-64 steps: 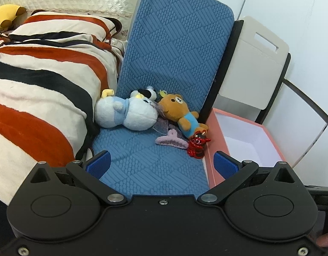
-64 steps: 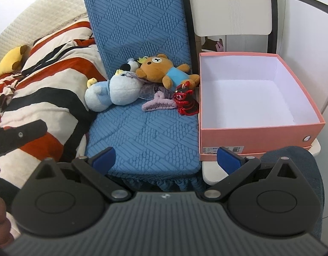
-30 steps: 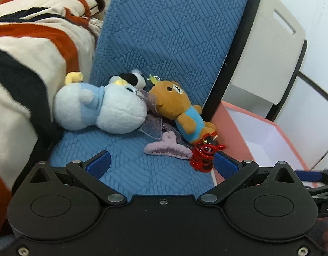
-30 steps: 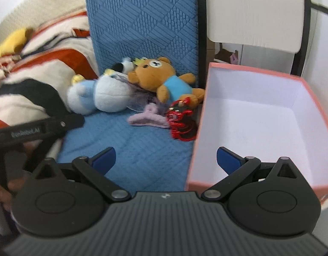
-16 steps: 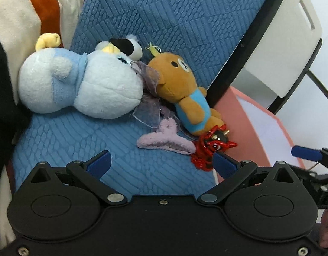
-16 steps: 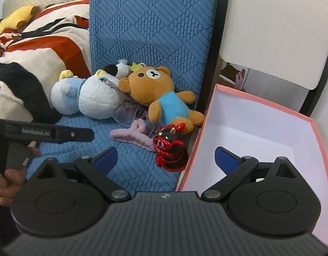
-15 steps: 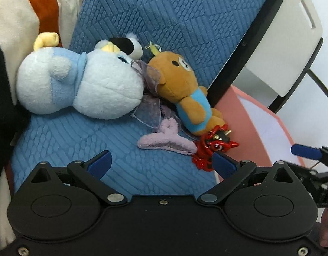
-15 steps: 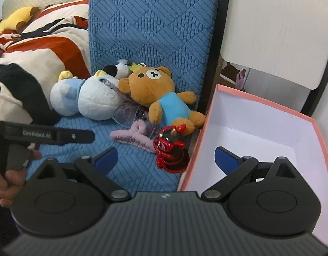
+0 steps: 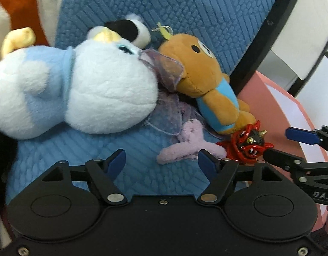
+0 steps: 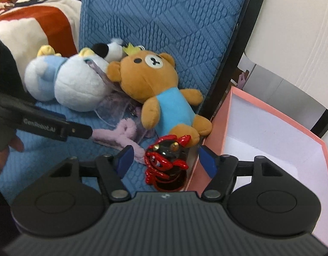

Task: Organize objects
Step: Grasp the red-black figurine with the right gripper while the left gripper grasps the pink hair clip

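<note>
Toys lie bunched at the back of the blue quilted seat cushion (image 10: pixel 63 170), against its upright back. A white-and-blue plush (image 9: pixel 85 93) lies on its side toward the left edge of the seat, with a small black-and-white plush (image 9: pixel 129 32) tucked behind its head. A brown bear in a blue shirt (image 10: pixel 155 91) leans beside it, feet toward the right edge. A fuzzy lilac hair claw (image 9: pixel 189 147) lies on the cushion in front of the bear, next to a sheer purple bow (image 9: pixel 166 70). A glossy red-and-black figurine (image 10: pixel 166 162) stands at the right edge of the seat, just beside the wall of the pink box (image 10: pixel 215 128), which stands open with a white inside.

The right gripper (image 10: pixel 167 160) is closing with the figurine between its blue pads, which do not yet press on it. The left gripper (image 9: pixel 161 163) is closing too, over bare cushion just left of the hair claw, nothing between its pads. A striped blanket (image 10: pixel 25 27) lies beyond the seat's left edge.
</note>
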### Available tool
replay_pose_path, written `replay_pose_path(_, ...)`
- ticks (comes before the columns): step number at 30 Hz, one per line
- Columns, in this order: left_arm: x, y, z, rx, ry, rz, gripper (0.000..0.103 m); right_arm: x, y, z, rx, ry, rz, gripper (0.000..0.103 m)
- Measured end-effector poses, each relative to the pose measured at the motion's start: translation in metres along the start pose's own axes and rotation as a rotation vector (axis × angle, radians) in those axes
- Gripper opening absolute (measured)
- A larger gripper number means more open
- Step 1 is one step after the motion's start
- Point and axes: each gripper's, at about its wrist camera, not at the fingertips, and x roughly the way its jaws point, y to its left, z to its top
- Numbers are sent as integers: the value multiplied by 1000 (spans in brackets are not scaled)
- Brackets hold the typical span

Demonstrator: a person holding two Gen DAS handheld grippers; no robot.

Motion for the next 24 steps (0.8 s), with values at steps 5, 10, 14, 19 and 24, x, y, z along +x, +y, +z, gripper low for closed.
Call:
replay_pose_path(5,12,-3,7,29,23,-13,67,11,4,2,-68,17,-18,69)
replay_pose_path(10,23,-5,14,76,37,-39,58,19,8,5,-128,30,8,69)
replay_pose_path(14,33,-4,17,84,74,-83,54,28,11,5,-157,66,31,69)
replay_pose_path(19,36,-10,17,106,73,-117,48,41,11,7,-169,116,69,69)
replay_pose_path(24,38,-12,16,118,82,-114,43,52,4,10,-179,163,101,68)
